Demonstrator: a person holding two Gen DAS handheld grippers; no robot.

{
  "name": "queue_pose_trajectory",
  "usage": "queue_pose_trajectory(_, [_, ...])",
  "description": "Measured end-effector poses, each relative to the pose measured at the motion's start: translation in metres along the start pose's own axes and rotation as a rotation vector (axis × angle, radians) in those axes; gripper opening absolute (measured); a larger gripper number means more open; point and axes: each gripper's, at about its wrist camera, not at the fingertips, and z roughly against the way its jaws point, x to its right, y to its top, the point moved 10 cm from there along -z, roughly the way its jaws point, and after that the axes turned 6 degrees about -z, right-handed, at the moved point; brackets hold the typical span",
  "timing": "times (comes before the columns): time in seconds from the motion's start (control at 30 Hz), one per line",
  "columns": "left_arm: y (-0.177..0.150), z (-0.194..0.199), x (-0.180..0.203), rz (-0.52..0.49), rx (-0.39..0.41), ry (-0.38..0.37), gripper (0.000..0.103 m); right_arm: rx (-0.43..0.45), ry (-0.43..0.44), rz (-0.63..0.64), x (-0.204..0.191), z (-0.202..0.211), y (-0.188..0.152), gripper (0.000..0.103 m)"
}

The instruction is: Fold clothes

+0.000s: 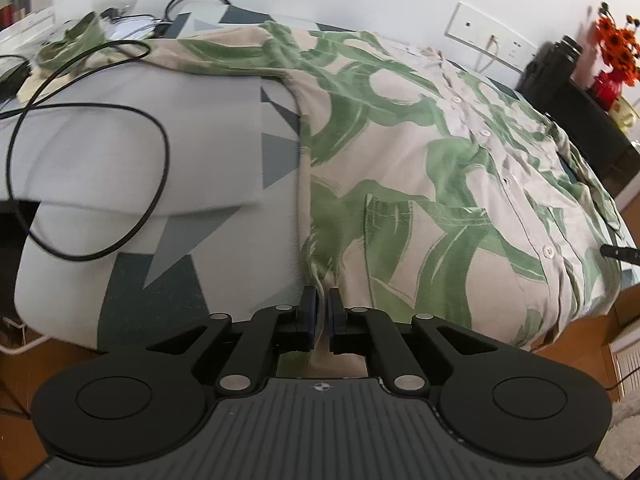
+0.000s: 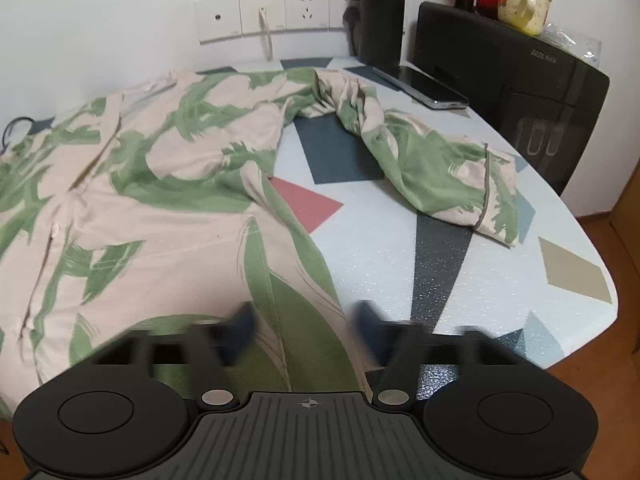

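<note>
Left gripper (image 1: 322, 300) pinches the near-edge hem of the green leaf-print beige button shirt (image 1: 400, 152) for folding, right gripper (image 2: 304, 320) spread wide over it.

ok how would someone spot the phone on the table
Start at the white table with coloured geometric shapes in the right wrist view and look to its far edge by the wall. There, between the tall black bottle and the black box, lies a flat, dark glossy smartphone.
</note>
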Motion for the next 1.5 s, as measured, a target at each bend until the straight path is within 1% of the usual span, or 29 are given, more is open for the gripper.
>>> queue_pose_trajectory(0.03, [0.001, -0.001, 0.002, 0.000, -0.001, -0.013, 0.005, -0.005, 0.017, -0.012, 0.000, 0.002, 0.000, 0.017])
queue_pose_trajectory(0.07, [0.002, -0.002, 0.003, 0.004, -0.002, -0.025, 0.003, -0.019, 0.037, -0.030, -0.001, 0.004, -0.001, 0.005])
queue_pose_trajectory(0.1, [0.002, -0.002, 0.005, 0.005, -0.002, -0.038, 0.002, -0.033, 0.054, -0.047, -0.002, 0.006, -0.002, 0.005])
queue_pose_trajectory(0.17, [0.005, 0.002, 0.009, -0.006, 0.007, -0.068, 0.002, -0.037, 0.050, -0.063, -0.003, 0.016, -0.004, 0.004])
queue_pose_trajectory(0.27, [0.011, 0.016, 0.008, -0.024, 0.033, -0.101, 0.002, -0.059, 0.074, -0.075, -0.011, 0.042, -0.013, 0.003])
queue_pose_trajectory(0.33, [0.009, 0.019, 0.001, -0.025, 0.034, -0.096, 0.002, -0.089, 0.075, -0.072, -0.014, 0.055, -0.024, 0.003])
queue_pose_trajectory(0.47, [-0.004, 0.010, -0.013, 0.003, -0.002, -0.073, 0.002, -0.156, 0.025, -0.090, -0.015, 0.048, -0.047, 0.003])
queue_pose_trajectory(0.57, [-0.008, 0.008, -0.009, -0.009, -0.009, -0.077, 0.002, -0.195, 0.006, -0.129, -0.016, 0.038, -0.056, 0.004])
queue_pose_trajectory(0.67, [-0.008, 0.008, -0.007, -0.014, -0.026, -0.083, 0.002, -0.228, -0.033, -0.093, -0.020, 0.034, -0.055, 0.006])
queue_pose_trajectory(0.73, [-0.008, 0.009, -0.009, -0.022, -0.048, -0.076, 0.004, -0.252, -0.077, -0.079, -0.016, 0.034, -0.054, 0.015])
queue_pose_trajectory(0.77, [-0.008, 0.010, -0.010, -0.025, -0.059, -0.072, 0.006, -0.241, -0.079, -0.089, -0.015, 0.036, -0.051, 0.021])
queue_pose_trajectory(0.8, [-0.008, 0.011, -0.010, -0.029, -0.070, -0.069, 0.015, -0.229, -0.081, -0.099, -0.015, 0.038, -0.048, 0.028])
queue_pose_trajectory(0.83, [-0.005, 0.014, -0.011, -0.029, -0.068, -0.066, 0.022, -0.211, -0.074, -0.115, -0.016, 0.042, -0.041, 0.029])
queue_pose_trajectory(0.9, [0.010, 0.027, -0.012, -0.017, -0.018, -0.084, 0.023, -0.161, -0.053, -0.136, -0.020, 0.051, -0.020, 0.030])
queue_pose_trajectory(0.97, [0.030, 0.039, -0.011, -0.011, 0.042, -0.108, 0.023, -0.097, -0.023, -0.153, -0.026, 0.060, 0.009, 0.030])
queue_pose_trajectory(1.0, [0.040, 0.038, -0.012, -0.005, 0.057, -0.112, 0.023, -0.064, -0.007, -0.161, -0.029, 0.065, 0.024, 0.030])
queue_pose_trajectory(1.1, [0.072, 0.019, -0.018, 0.015, 0.069, -0.107, 0.023, 0.043, 0.050, -0.170, -0.043, 0.080, 0.080, 0.030])
queue_pose_trajectory(1.17, [0.093, 0.006, -0.022, 0.028, 0.078, -0.103, 0.023, 0.103, 0.068, -0.155, -0.052, 0.087, 0.118, 0.030])
queue_pose_trajectory(1.23, [0.115, -0.006, -0.026, 0.041, 0.086, -0.100, 0.023, 0.160, 0.067, -0.141, -0.058, 0.091, 0.158, 0.031])
queue_pose_trajectory(1.27, [0.125, -0.012, -0.028, 0.048, 0.091, -0.099, 0.023, 0.186, 0.067, -0.134, -0.060, 0.092, 0.177, 0.038])
queue_pose_trajectory(1.3, [0.136, -0.019, -0.030, 0.055, 0.095, -0.097, 0.024, 0.190, 0.065, -0.123, -0.062, 0.087, 0.189, 0.050])
queue_pose_trajectory(1.33, [0.146, -0.025, -0.032, 0.061, 0.099, -0.095, 0.024, 0.195, 0.063, -0.113, -0.063, 0.081, 0.202, 0.055])
queue_pose_trajectory(1.37, [0.157, -0.031, -0.035, 0.068, 0.104, -0.094, 0.024, 0.196, 0.060, -0.102, -0.064, 0.074, 0.213, 0.056])
queue_pose_trajectory(1.43, [0.178, -0.044, -0.039, 0.081, 0.112, -0.090, 0.024, 0.139, 0.041, -0.092, -0.056, 0.039, 0.216, 0.055])
queue_pose_trajectory(1.5, [0.179, -0.070, -0.041, 0.104, 0.067, -0.066, 0.024, 0.049, 0.037, -0.108, -0.044, -0.006, 0.206, 0.048])
